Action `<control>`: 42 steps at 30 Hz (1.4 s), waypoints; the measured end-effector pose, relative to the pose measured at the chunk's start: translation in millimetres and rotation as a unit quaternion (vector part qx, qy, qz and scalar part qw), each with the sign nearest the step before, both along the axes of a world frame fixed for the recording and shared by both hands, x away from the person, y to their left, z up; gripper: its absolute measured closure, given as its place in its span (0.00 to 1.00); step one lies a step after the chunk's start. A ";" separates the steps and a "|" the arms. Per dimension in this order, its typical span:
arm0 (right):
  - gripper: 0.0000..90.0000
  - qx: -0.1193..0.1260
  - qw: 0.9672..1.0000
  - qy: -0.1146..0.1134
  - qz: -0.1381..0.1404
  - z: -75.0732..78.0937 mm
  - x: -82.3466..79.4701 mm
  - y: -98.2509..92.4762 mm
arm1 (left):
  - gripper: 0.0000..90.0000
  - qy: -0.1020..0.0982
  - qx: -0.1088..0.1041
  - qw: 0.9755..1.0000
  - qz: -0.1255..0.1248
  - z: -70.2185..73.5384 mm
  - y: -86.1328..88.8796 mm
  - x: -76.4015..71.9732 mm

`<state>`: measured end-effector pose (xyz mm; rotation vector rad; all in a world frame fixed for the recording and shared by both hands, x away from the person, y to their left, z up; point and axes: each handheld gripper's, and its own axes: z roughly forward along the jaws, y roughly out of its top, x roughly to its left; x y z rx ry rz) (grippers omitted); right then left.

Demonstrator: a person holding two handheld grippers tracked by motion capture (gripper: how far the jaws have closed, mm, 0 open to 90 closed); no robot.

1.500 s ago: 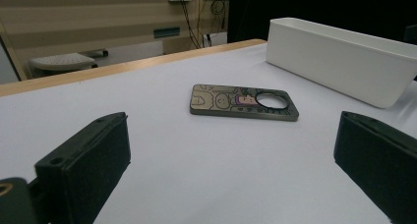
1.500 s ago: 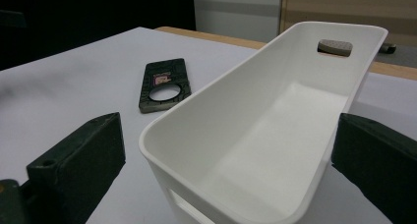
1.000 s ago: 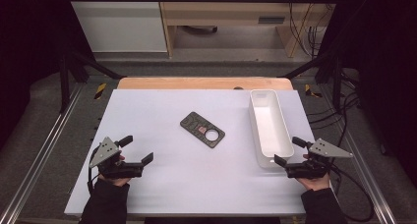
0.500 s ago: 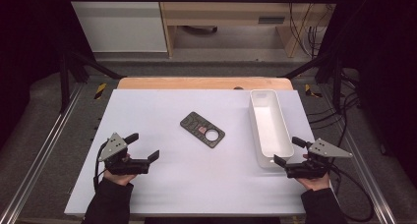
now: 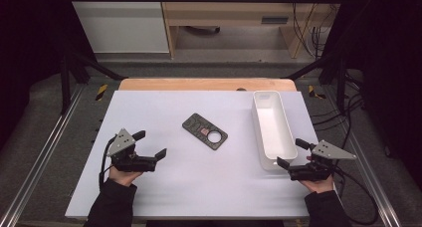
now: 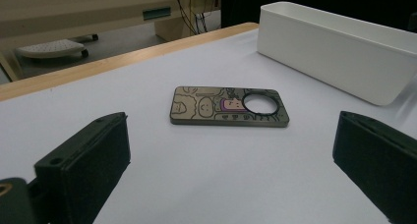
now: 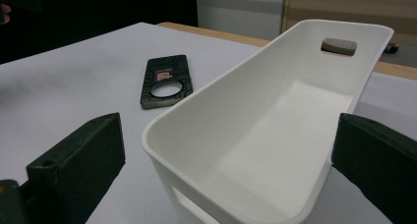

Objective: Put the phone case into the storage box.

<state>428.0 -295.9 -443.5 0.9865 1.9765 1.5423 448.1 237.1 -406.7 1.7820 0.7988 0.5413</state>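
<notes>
A flat dark rectangular plate point(image 5: 204, 131) with a round hole and a small pink mark lies on the white table point(image 5: 164, 107) near its middle; it also shows as the plate point(image 6: 229, 106) and plate point(image 7: 166, 80). A long white bin point(image 5: 271, 127) stands to its right, empty inside. My left gripper point(image 5: 150, 144) is open, at the table's front left, pointing toward the plate with nothing between its jaws. My right gripper point(image 5: 290, 152) is open at the near end of the bin point(image 7: 275, 116), holding nothing.
A wooden strip point(image 5: 204, 83) runs along the table's far edge. Metal frame rails point(image 5: 40, 157) flank the table, and cables point(image 5: 348, 112) lie on the floor to the right. A wooden bench point(image 5: 234, 13) stands beyond the table.
My left gripper has moved right and a little forward toward the plate. The right gripper has stayed in place.
</notes>
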 end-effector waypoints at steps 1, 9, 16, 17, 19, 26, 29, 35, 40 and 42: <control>0.00 0.001 1.000 0.000 0.000 0.1 0.0 0.0 | 0.00 -0.001 0.001 1.000 -0.001 0.9 -1.5 1.0; 0.00 -0.001 1.000 0.001 -0.001 0.3 -0.3 -0.1 | 0.00 0.001 0.008 1.000 -0.012 6.1 -16.6 12.2; 0.00 -0.001 1.000 0.001 -0.001 0.4 -0.4 -0.2 | 0.01 0.005 0.010 1.000 -0.021 9.1 -30.1 23.4; 0.00 -0.001 1.000 0.001 -0.001 0.4 -0.5 -0.2 | 0.01 0.006 0.010 1.000 -0.023 9.4 -31.9 25.0; 0.00 -0.002 1.000 0.001 -0.001 0.4 -0.4 -0.4 | 0.01 0.009 0.014 1.000 -0.024 9.9 -35.2 28.3; 0.00 -0.003 1.000 0.001 0.000 0.4 -0.4 -0.3 | 0.03 0.016 0.018 0.999 -0.030 10.5 -47.4 40.7; 0.00 -0.004 1.000 0.001 -0.001 0.5 -0.4 -0.5 | 0.04 0.021 0.018 0.999 -0.033 10.6 -54.0 46.3; 0.00 -0.005 1.000 0.001 -0.001 0.5 -0.4 -0.6 | 0.08 0.023 0.028 0.999 -0.040 12.2 -69.9 56.1; 0.00 -0.006 1.000 0.001 -0.001 0.2 -0.4 -0.5 | 0.15 0.030 0.031 0.998 -0.047 12.2 -83.0 65.2; 0.00 -0.006 1.000 0.001 -0.001 0.3 -0.4 -0.5 | 0.18 0.034 0.034 0.998 -0.046 11.5 -87.5 69.1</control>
